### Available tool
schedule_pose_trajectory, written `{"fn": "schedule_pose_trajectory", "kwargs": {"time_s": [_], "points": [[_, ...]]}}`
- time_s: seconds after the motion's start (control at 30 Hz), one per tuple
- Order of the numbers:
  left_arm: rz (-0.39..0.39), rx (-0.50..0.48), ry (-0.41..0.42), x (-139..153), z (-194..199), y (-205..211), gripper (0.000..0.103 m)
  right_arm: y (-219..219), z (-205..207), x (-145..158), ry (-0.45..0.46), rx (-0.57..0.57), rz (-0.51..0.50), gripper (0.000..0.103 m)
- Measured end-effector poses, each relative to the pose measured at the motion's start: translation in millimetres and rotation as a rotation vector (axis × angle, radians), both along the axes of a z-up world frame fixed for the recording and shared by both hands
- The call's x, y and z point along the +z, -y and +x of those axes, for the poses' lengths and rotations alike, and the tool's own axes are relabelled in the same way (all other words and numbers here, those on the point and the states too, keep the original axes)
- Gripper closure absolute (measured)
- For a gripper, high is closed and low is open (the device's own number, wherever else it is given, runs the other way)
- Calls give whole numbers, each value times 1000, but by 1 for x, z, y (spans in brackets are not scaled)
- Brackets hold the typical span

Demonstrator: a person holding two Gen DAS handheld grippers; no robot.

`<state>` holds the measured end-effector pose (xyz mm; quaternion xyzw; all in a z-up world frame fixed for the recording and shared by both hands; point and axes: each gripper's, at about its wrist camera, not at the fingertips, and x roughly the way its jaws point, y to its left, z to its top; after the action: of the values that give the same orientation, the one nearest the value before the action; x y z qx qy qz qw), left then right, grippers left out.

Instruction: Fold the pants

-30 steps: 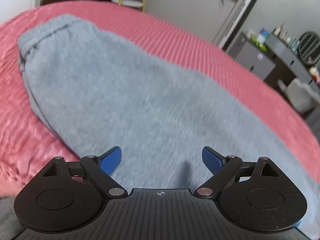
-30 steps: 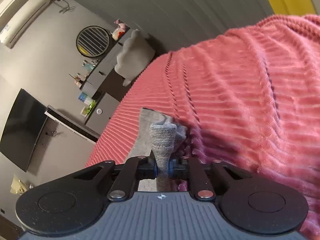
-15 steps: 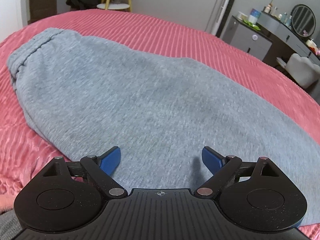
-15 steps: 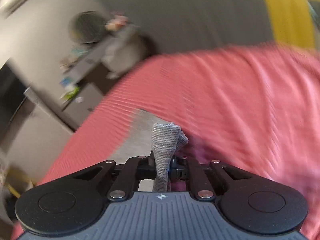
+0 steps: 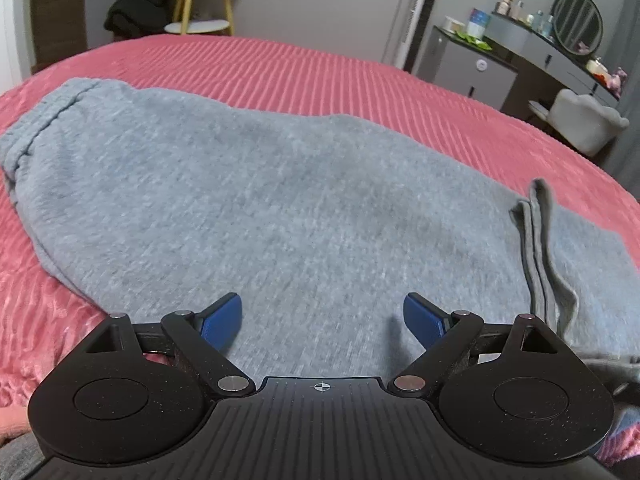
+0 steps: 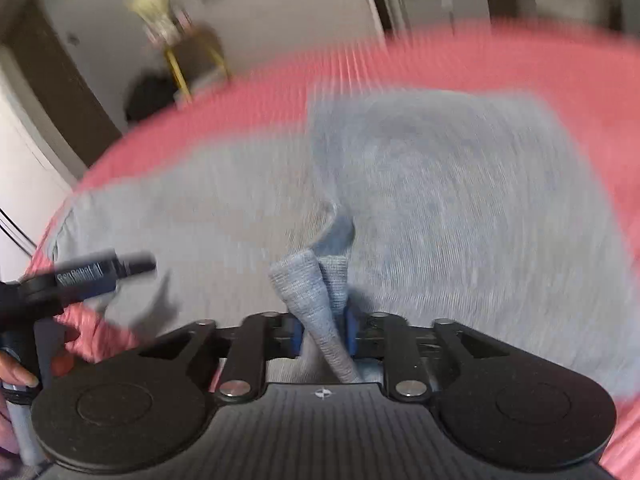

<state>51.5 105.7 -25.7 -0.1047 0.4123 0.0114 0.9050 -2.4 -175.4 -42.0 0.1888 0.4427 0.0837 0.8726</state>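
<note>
My left tool [image 5: 322, 322] hangs over the grey pants [image 5: 280, 200] with its blue pads spread wide and nothing between them. The pants lie across the middle of the left wrist frame on the pink ribbed bed cover [image 5: 360, 76], waistband at the far left, a folded-over hem edge [image 5: 538, 240] standing up at the right. In the blurred right wrist frame, the left tool shows at the left edge, held by my hand [image 6: 16, 364]. At the lower centre my right tool [image 6: 323, 334] has a ribbed cuff [image 6: 312, 300] of the pants between its pads, and its jaws are opening.
</note>
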Motion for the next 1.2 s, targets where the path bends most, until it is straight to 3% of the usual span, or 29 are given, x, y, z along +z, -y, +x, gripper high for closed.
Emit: {"fn": "schedule_pose_trajectory", "kwargs": {"time_s": [0.07, 0.13, 0.17, 0.23, 0.27, 0.3, 0.37, 0.43, 0.57, 0.67, 0.7, 0.8, 0.9, 0.97, 1.13, 1.2], "points": [[-16, -11, 1, -1, 1, -1, 11, 20, -12, 10, 81, -47, 129, 42], [-33, -23, -2, -2, 2, -1, 11, 43, -24, 17, 119, -144, 190, 30], [-44, -30, -7, -3, 4, -1, 11, 54, -29, 17, 115, -207, 192, 30], [-72, -57, -24, -3, 6, -1, 11, 69, -33, 11, 14, -311, 91, 31], [-90, -79, -35, -2, 6, 1, 12, 76, -37, 5, -54, -358, 45, 42], [-109, -105, -36, 0, 6, 4, 12, 86, -44, 1, -65, -404, 98, 46], [-168, -164, -42, 5, 9, 11, 15, 101, -60, 0, 7, -471, 211, 46], [-245, -209, -43, 11, 13, 22, 15, 106, -71, 0, 63, -511, 252, 46], [-348, -321, -80, 9, 34, 59, 18, 104, -65, -1, 70, -491, 296, 46], [-340, -348, -170, -4, 52, 86, 53, 101, -61, 2, 73, -466, 291, 43], [-350, -347, -201, -10, 59, 92, 55, 99, -59, 3, 73, -464, 286, 43], [-404, -333, -228, -24, 74, 99, 55, 96, -55, 0, 72, -458, 297, 42], [-565, -297, -262, -33, 84, 97, 46, 104, -53, -9, 55, -459, 332, 42], [-632, -292, -294, -43, 91, 101, 43, 105, -52, -11, 50, -456, 345, 42], [-711, -307, -300, -45, 99, 106, 52, 103, -49, -11, 48, -439, 343, 40], [-789, -320, -298, -47, 100, 101, 47, 103, -50, -10, 54, -445, 342, 38]]}}
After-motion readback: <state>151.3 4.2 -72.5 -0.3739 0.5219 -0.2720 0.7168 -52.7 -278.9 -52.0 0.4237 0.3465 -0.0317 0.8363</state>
